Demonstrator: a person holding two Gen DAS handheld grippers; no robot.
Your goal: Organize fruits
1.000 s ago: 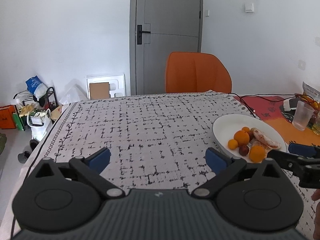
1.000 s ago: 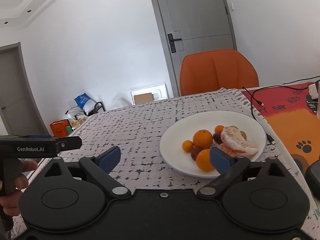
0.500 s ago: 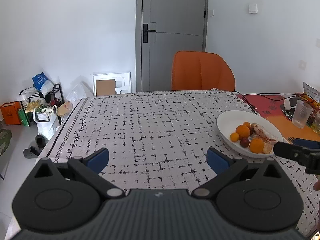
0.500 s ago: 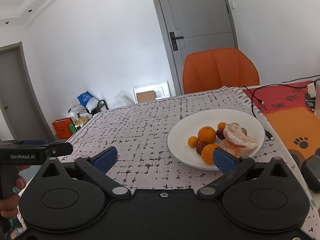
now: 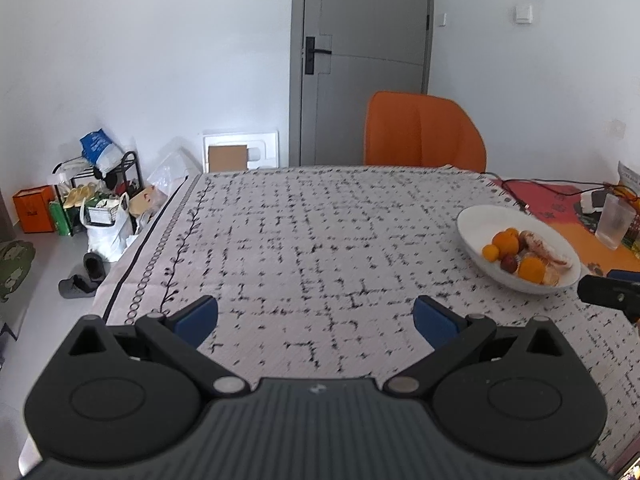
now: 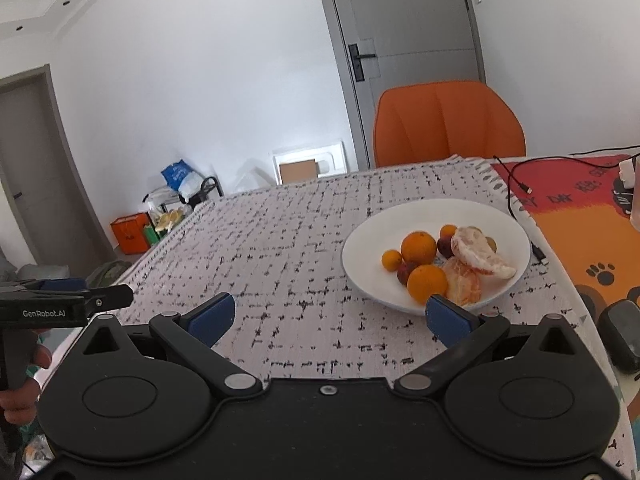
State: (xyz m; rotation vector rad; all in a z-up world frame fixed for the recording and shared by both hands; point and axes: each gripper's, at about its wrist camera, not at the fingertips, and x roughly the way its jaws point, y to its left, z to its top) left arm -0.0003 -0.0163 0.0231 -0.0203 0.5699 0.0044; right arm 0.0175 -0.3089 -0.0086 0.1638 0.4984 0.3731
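Fruits (image 6: 440,258) lie grouped in a white plate (image 6: 360,248) on the patterned tablecloth (image 5: 312,240), toward the right side of the table. The group includes a large orange (image 6: 418,246) at the centre, a second orange (image 6: 426,282) at the near side, a small orange (image 6: 391,259) at the left, two dark red fruits, one of them (image 6: 405,272) between the oranges, and peeled citrus segments (image 6: 478,256) at the right, resting against the others.

The left gripper (image 5: 316,316) is held above the bare tablecloth, well to the left of the plate. Its blue-padded fingers (image 5: 198,316) are spread wide and hold nothing.

The right gripper (image 6: 326,314) is held just in front of the plate. Its fingers are also spread wide and hold nothing. In the right wrist view, the right fingertip (image 6: 448,316) overlaps the near rim of the plate; contact cannot be determined.

An orange chair (image 5: 424,132) stands at the far edge of the table, in front of a grey door (image 5: 360,60). A red and orange mat (image 6: 580,208) lies beside the tablecloth on the right, with a black cable (image 6: 516,184) running across it. A clear cup (image 5: 612,226) stands on the mat beyond the plate. A rack of household items (image 5: 92,184) stands on the floor against the left wall
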